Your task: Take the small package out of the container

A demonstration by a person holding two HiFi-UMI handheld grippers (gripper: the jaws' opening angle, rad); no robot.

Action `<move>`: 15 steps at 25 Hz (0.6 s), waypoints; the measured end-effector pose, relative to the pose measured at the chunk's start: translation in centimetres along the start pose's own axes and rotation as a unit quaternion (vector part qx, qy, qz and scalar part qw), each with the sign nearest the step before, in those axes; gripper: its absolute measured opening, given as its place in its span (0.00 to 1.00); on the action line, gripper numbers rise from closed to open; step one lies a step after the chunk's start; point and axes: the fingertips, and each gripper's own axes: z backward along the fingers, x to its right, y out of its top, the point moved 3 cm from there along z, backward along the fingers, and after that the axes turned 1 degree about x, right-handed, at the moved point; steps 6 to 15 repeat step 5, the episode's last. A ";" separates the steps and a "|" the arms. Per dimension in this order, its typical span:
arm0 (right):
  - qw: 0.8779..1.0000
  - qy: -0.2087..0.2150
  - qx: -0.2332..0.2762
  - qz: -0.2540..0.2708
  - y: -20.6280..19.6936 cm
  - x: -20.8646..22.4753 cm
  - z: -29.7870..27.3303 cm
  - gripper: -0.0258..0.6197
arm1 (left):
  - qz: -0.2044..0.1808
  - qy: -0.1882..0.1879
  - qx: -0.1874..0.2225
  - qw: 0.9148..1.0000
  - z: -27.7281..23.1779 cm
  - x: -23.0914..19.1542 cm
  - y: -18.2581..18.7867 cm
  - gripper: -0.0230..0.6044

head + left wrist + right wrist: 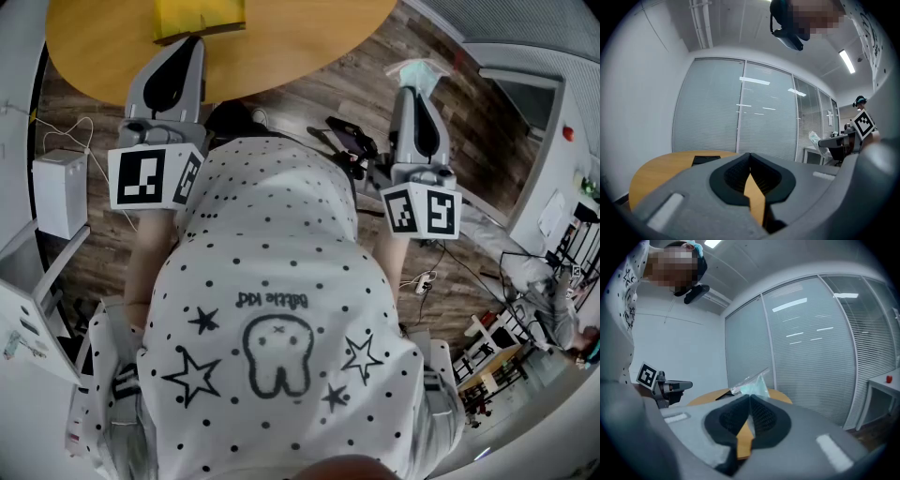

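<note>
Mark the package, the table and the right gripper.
package (751,387): right gripper view, middle of its clear bag.
table (309,47): head view, bare wooden top.
right gripper (410,91): head view, between its fingertips, shut on the package.

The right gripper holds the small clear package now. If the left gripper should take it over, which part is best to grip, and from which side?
Probably the free upper part of the package, which sticks out thin beyond the shut jaws of the right gripper. The left gripper, shut and empty, should open and come from the left side.
</note>
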 end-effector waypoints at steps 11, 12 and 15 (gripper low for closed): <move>1.000 0.001 -0.001 0.000 -0.1 -0.1 0.0 0.05 | 0.000 0.002 -0.001 1.000 0.1 -0.1 0.0 0.05; 1.000 0.001 -0.001 0.000 -0.1 -0.1 0.0 0.05 | 0.000 0.002 -0.001 1.000 0.1 -0.1 0.0 0.05; 1.000 0.001 -0.001 0.000 -0.1 -0.1 0.0 0.05 | 0.000 0.002 -0.001 1.000 0.1 -0.1 0.0 0.05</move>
